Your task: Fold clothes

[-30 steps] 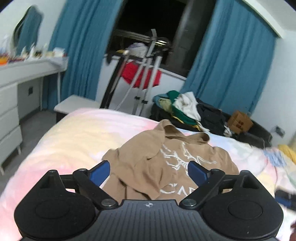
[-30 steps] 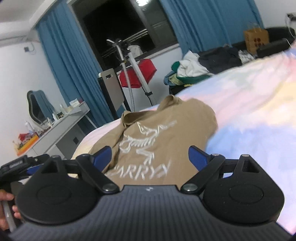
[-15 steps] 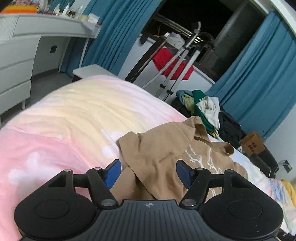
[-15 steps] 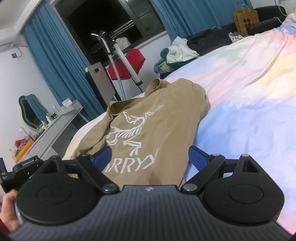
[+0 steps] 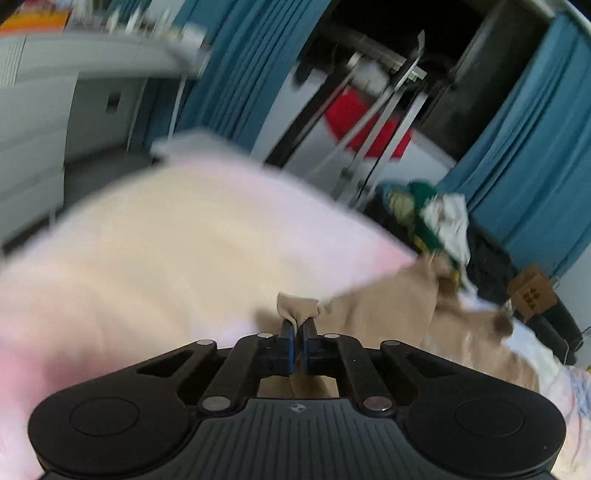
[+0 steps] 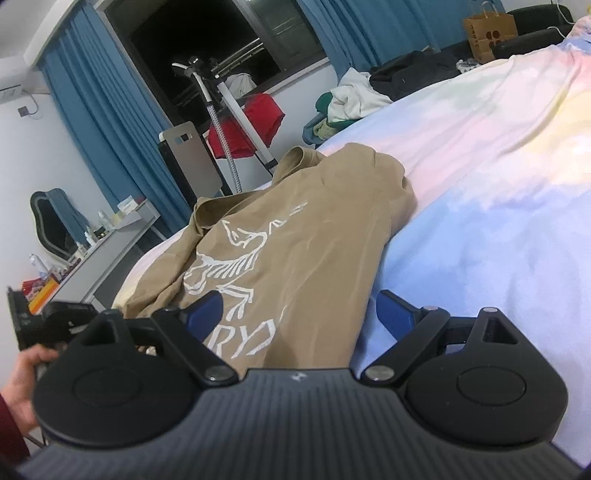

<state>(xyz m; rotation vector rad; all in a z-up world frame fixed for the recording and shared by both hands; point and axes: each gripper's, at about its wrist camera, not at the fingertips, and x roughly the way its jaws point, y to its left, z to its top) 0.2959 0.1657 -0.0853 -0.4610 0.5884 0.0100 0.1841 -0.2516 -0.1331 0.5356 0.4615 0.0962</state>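
A tan T-shirt (image 6: 295, 229) with a white skeleton print lies crumpled on the pastel bedspread (image 6: 498, 192). In the blurred left wrist view my left gripper (image 5: 299, 323) is shut on a pinched edge of the tan T-shirt (image 5: 388, 314), a small fold of cloth sticking up between the blue pads. My right gripper (image 6: 300, 308) is open, its blue pads (image 6: 205, 310) spread over the shirt's lower hem without touching it. The left tool and the hand (image 6: 26, 365) holding it show at the lower left of the right wrist view.
A garment steamer stand (image 6: 221, 122) with a red cloth (image 6: 247, 123) stands past the bed's far edge. A heap of clothes (image 6: 354, 96) and a brown paper bag (image 6: 489, 31) lie by the blue curtains (image 6: 96, 122). A white dresser (image 5: 33, 122) is on the left.
My left gripper moved down to the shirt's left edge and shut on it, lifting a small fold. My right gripper sank closer to the hem and stayed open.
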